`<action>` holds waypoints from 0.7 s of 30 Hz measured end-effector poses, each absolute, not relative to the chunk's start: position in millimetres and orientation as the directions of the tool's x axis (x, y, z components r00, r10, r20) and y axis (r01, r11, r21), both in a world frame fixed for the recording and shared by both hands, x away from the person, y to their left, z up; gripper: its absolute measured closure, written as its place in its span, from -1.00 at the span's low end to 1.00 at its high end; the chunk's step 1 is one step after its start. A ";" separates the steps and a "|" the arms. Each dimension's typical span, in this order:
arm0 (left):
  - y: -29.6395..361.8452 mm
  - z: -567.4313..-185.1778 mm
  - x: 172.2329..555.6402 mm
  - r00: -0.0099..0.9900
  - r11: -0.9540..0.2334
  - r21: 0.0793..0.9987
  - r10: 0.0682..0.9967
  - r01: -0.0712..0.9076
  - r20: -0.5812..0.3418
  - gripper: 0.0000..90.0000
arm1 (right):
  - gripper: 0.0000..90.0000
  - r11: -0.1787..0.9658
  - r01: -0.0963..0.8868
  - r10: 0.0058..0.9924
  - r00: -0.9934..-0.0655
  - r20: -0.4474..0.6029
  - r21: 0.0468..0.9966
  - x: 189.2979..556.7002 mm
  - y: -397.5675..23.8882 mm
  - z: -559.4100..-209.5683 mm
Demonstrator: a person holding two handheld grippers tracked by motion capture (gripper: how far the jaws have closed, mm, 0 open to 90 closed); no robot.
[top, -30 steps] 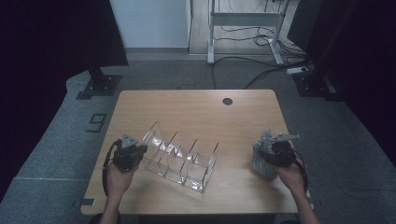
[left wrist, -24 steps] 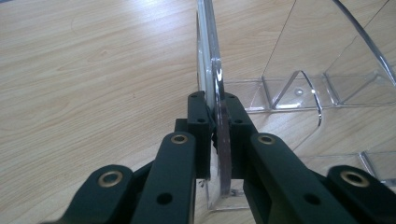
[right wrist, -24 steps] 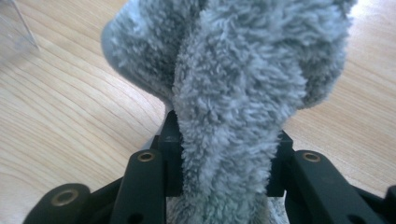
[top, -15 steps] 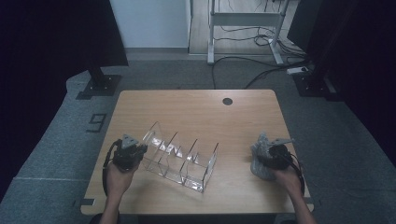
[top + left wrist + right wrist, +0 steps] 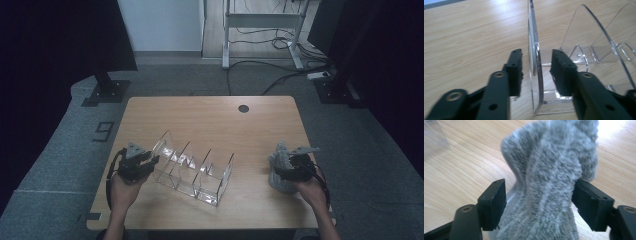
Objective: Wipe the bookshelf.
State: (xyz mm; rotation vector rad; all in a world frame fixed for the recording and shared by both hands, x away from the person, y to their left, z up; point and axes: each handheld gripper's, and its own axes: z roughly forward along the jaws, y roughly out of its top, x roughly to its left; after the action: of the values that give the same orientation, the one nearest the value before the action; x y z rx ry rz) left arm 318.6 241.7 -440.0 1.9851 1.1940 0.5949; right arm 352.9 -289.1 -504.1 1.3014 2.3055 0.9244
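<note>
A clear acrylic rack (image 5: 192,167) with several dividers lies on the wooden table (image 5: 210,120), left of the middle. My left gripper (image 5: 150,161) is at its left end. In the left gripper view the jaws (image 5: 536,67) straddle the rack's end wall (image 5: 534,45) with a gap on each side; they have just been opening. A grey fluffy cloth (image 5: 279,162) stands bunched at the table's right. My right gripper (image 5: 282,172) reaches it from the right. In the right gripper view the cloth (image 5: 549,157) bulges between the jaws (image 5: 539,202), which have just been opening and no longer squeeze it.
A small dark round hole (image 5: 243,108) marks the table's far side. Beyond the table are a white desk frame (image 5: 260,30) with cables on the floor and a dark stand foot (image 5: 107,92) at the left. Bare wood lies between rack and cloth.
The grey cloth sits slightly lower and more slumped at the right gripper. The left hand and the rack have kept their place.
</note>
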 end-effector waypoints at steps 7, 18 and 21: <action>245.9 -433.4 312.9 0.464 -0.280 0.792 0.886 0.543 -0.005 -0.12 | -0.53 0.383 0.603 0.829 -0.558 0.027 0.699 346.7 -284.8 -488.8; 256.4 -427.2 294.9 0.490 -0.284 0.797 0.872 0.533 -0.017 -0.70 | -0.79 0.433 0.529 0.768 -0.640 0.008 0.730 339.9 -264.2 -460.0; 259.8 -432.0 291.7 0.491 -0.291 0.786 0.871 0.545 -0.018 -0.78 | -0.86 0.445 0.501 0.751 -0.660 -0.005 0.742 341.2 -254.3 -453.6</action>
State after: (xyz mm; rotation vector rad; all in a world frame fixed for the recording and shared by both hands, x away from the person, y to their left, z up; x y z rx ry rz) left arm 291.7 259.8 -432.0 1.9764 1.1660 0.5455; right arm 341.2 -254.3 -453.6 1.0680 2.3678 1.0492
